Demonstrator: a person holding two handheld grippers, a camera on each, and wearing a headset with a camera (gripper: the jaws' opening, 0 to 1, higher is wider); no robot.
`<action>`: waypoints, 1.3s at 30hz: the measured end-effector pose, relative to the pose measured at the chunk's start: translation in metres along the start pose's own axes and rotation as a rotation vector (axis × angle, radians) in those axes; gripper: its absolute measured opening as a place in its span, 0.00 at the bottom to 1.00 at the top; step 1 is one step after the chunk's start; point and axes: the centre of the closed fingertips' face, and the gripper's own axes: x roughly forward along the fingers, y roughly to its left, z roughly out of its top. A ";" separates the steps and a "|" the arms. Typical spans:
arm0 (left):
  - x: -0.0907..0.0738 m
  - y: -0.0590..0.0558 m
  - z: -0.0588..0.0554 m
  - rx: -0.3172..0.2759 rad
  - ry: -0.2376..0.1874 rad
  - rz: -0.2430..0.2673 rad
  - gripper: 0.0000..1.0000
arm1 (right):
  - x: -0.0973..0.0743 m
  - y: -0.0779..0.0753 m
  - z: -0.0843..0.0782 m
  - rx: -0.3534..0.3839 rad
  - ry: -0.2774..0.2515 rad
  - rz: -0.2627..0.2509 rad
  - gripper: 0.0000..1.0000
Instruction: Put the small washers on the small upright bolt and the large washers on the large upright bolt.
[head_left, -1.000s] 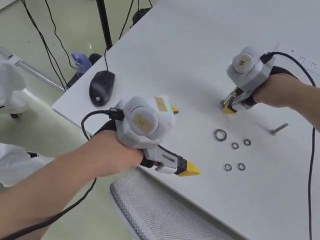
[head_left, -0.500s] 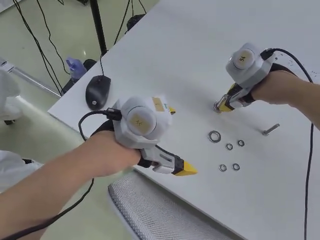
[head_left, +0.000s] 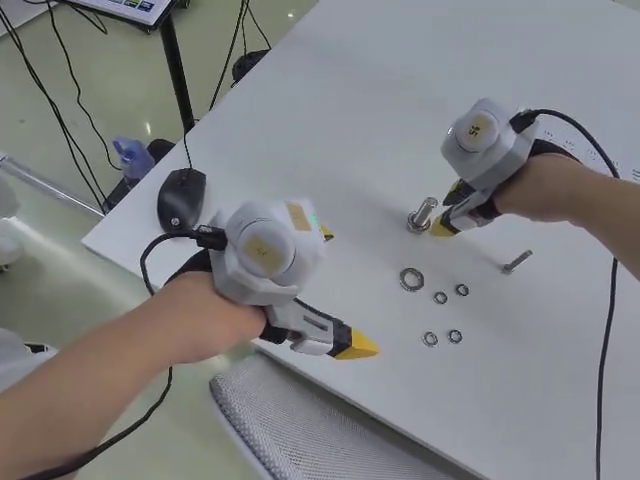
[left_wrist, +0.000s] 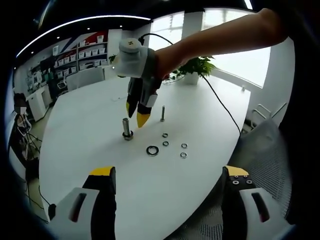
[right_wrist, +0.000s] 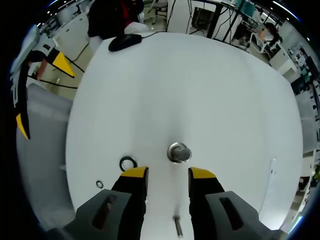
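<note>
L claw (left_wrist: 169, 172) wide, empty; 2nd tip hidden in head view. R claw (right_wrist: 167, 175) part-open, empty, beside lg upright bolt (right_wrist: 178, 152). Washers (head_left: 411, 278) loose on white tabletop (head_left: 380, 90). Sm bolt (head_left: 517, 262) stance unclear. Mouse (head_left: 180, 198) far left; floor (head_left: 90, 110) beyond.

Head view: high over the near edge, facing down and across the white table (head_left: 380, 90) — far enough back to take in the whole work area. Left gripper view: low at the near edge, facing the far side, well back from the large bolt (left_wrist: 127, 129). Right gripper view: close above that bolt, looking steeply down — toward the mouse (right_wrist: 125, 42) at the left. All three share the bolt and the large washer (head_left: 410, 278) near it.
</note>
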 end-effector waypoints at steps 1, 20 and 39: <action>-0.001 -0.001 0.001 0.000 0.002 0.001 0.88 | -0.001 0.002 -0.002 0.002 0.002 -0.002 0.33; -0.003 0.001 0.008 0.036 -0.009 0.011 0.90 | -0.013 0.048 -0.008 0.028 -0.031 0.040 0.37; -0.001 0.000 0.006 0.023 -0.025 0.021 0.93 | 0.012 0.066 -0.006 -0.001 -0.048 0.077 0.42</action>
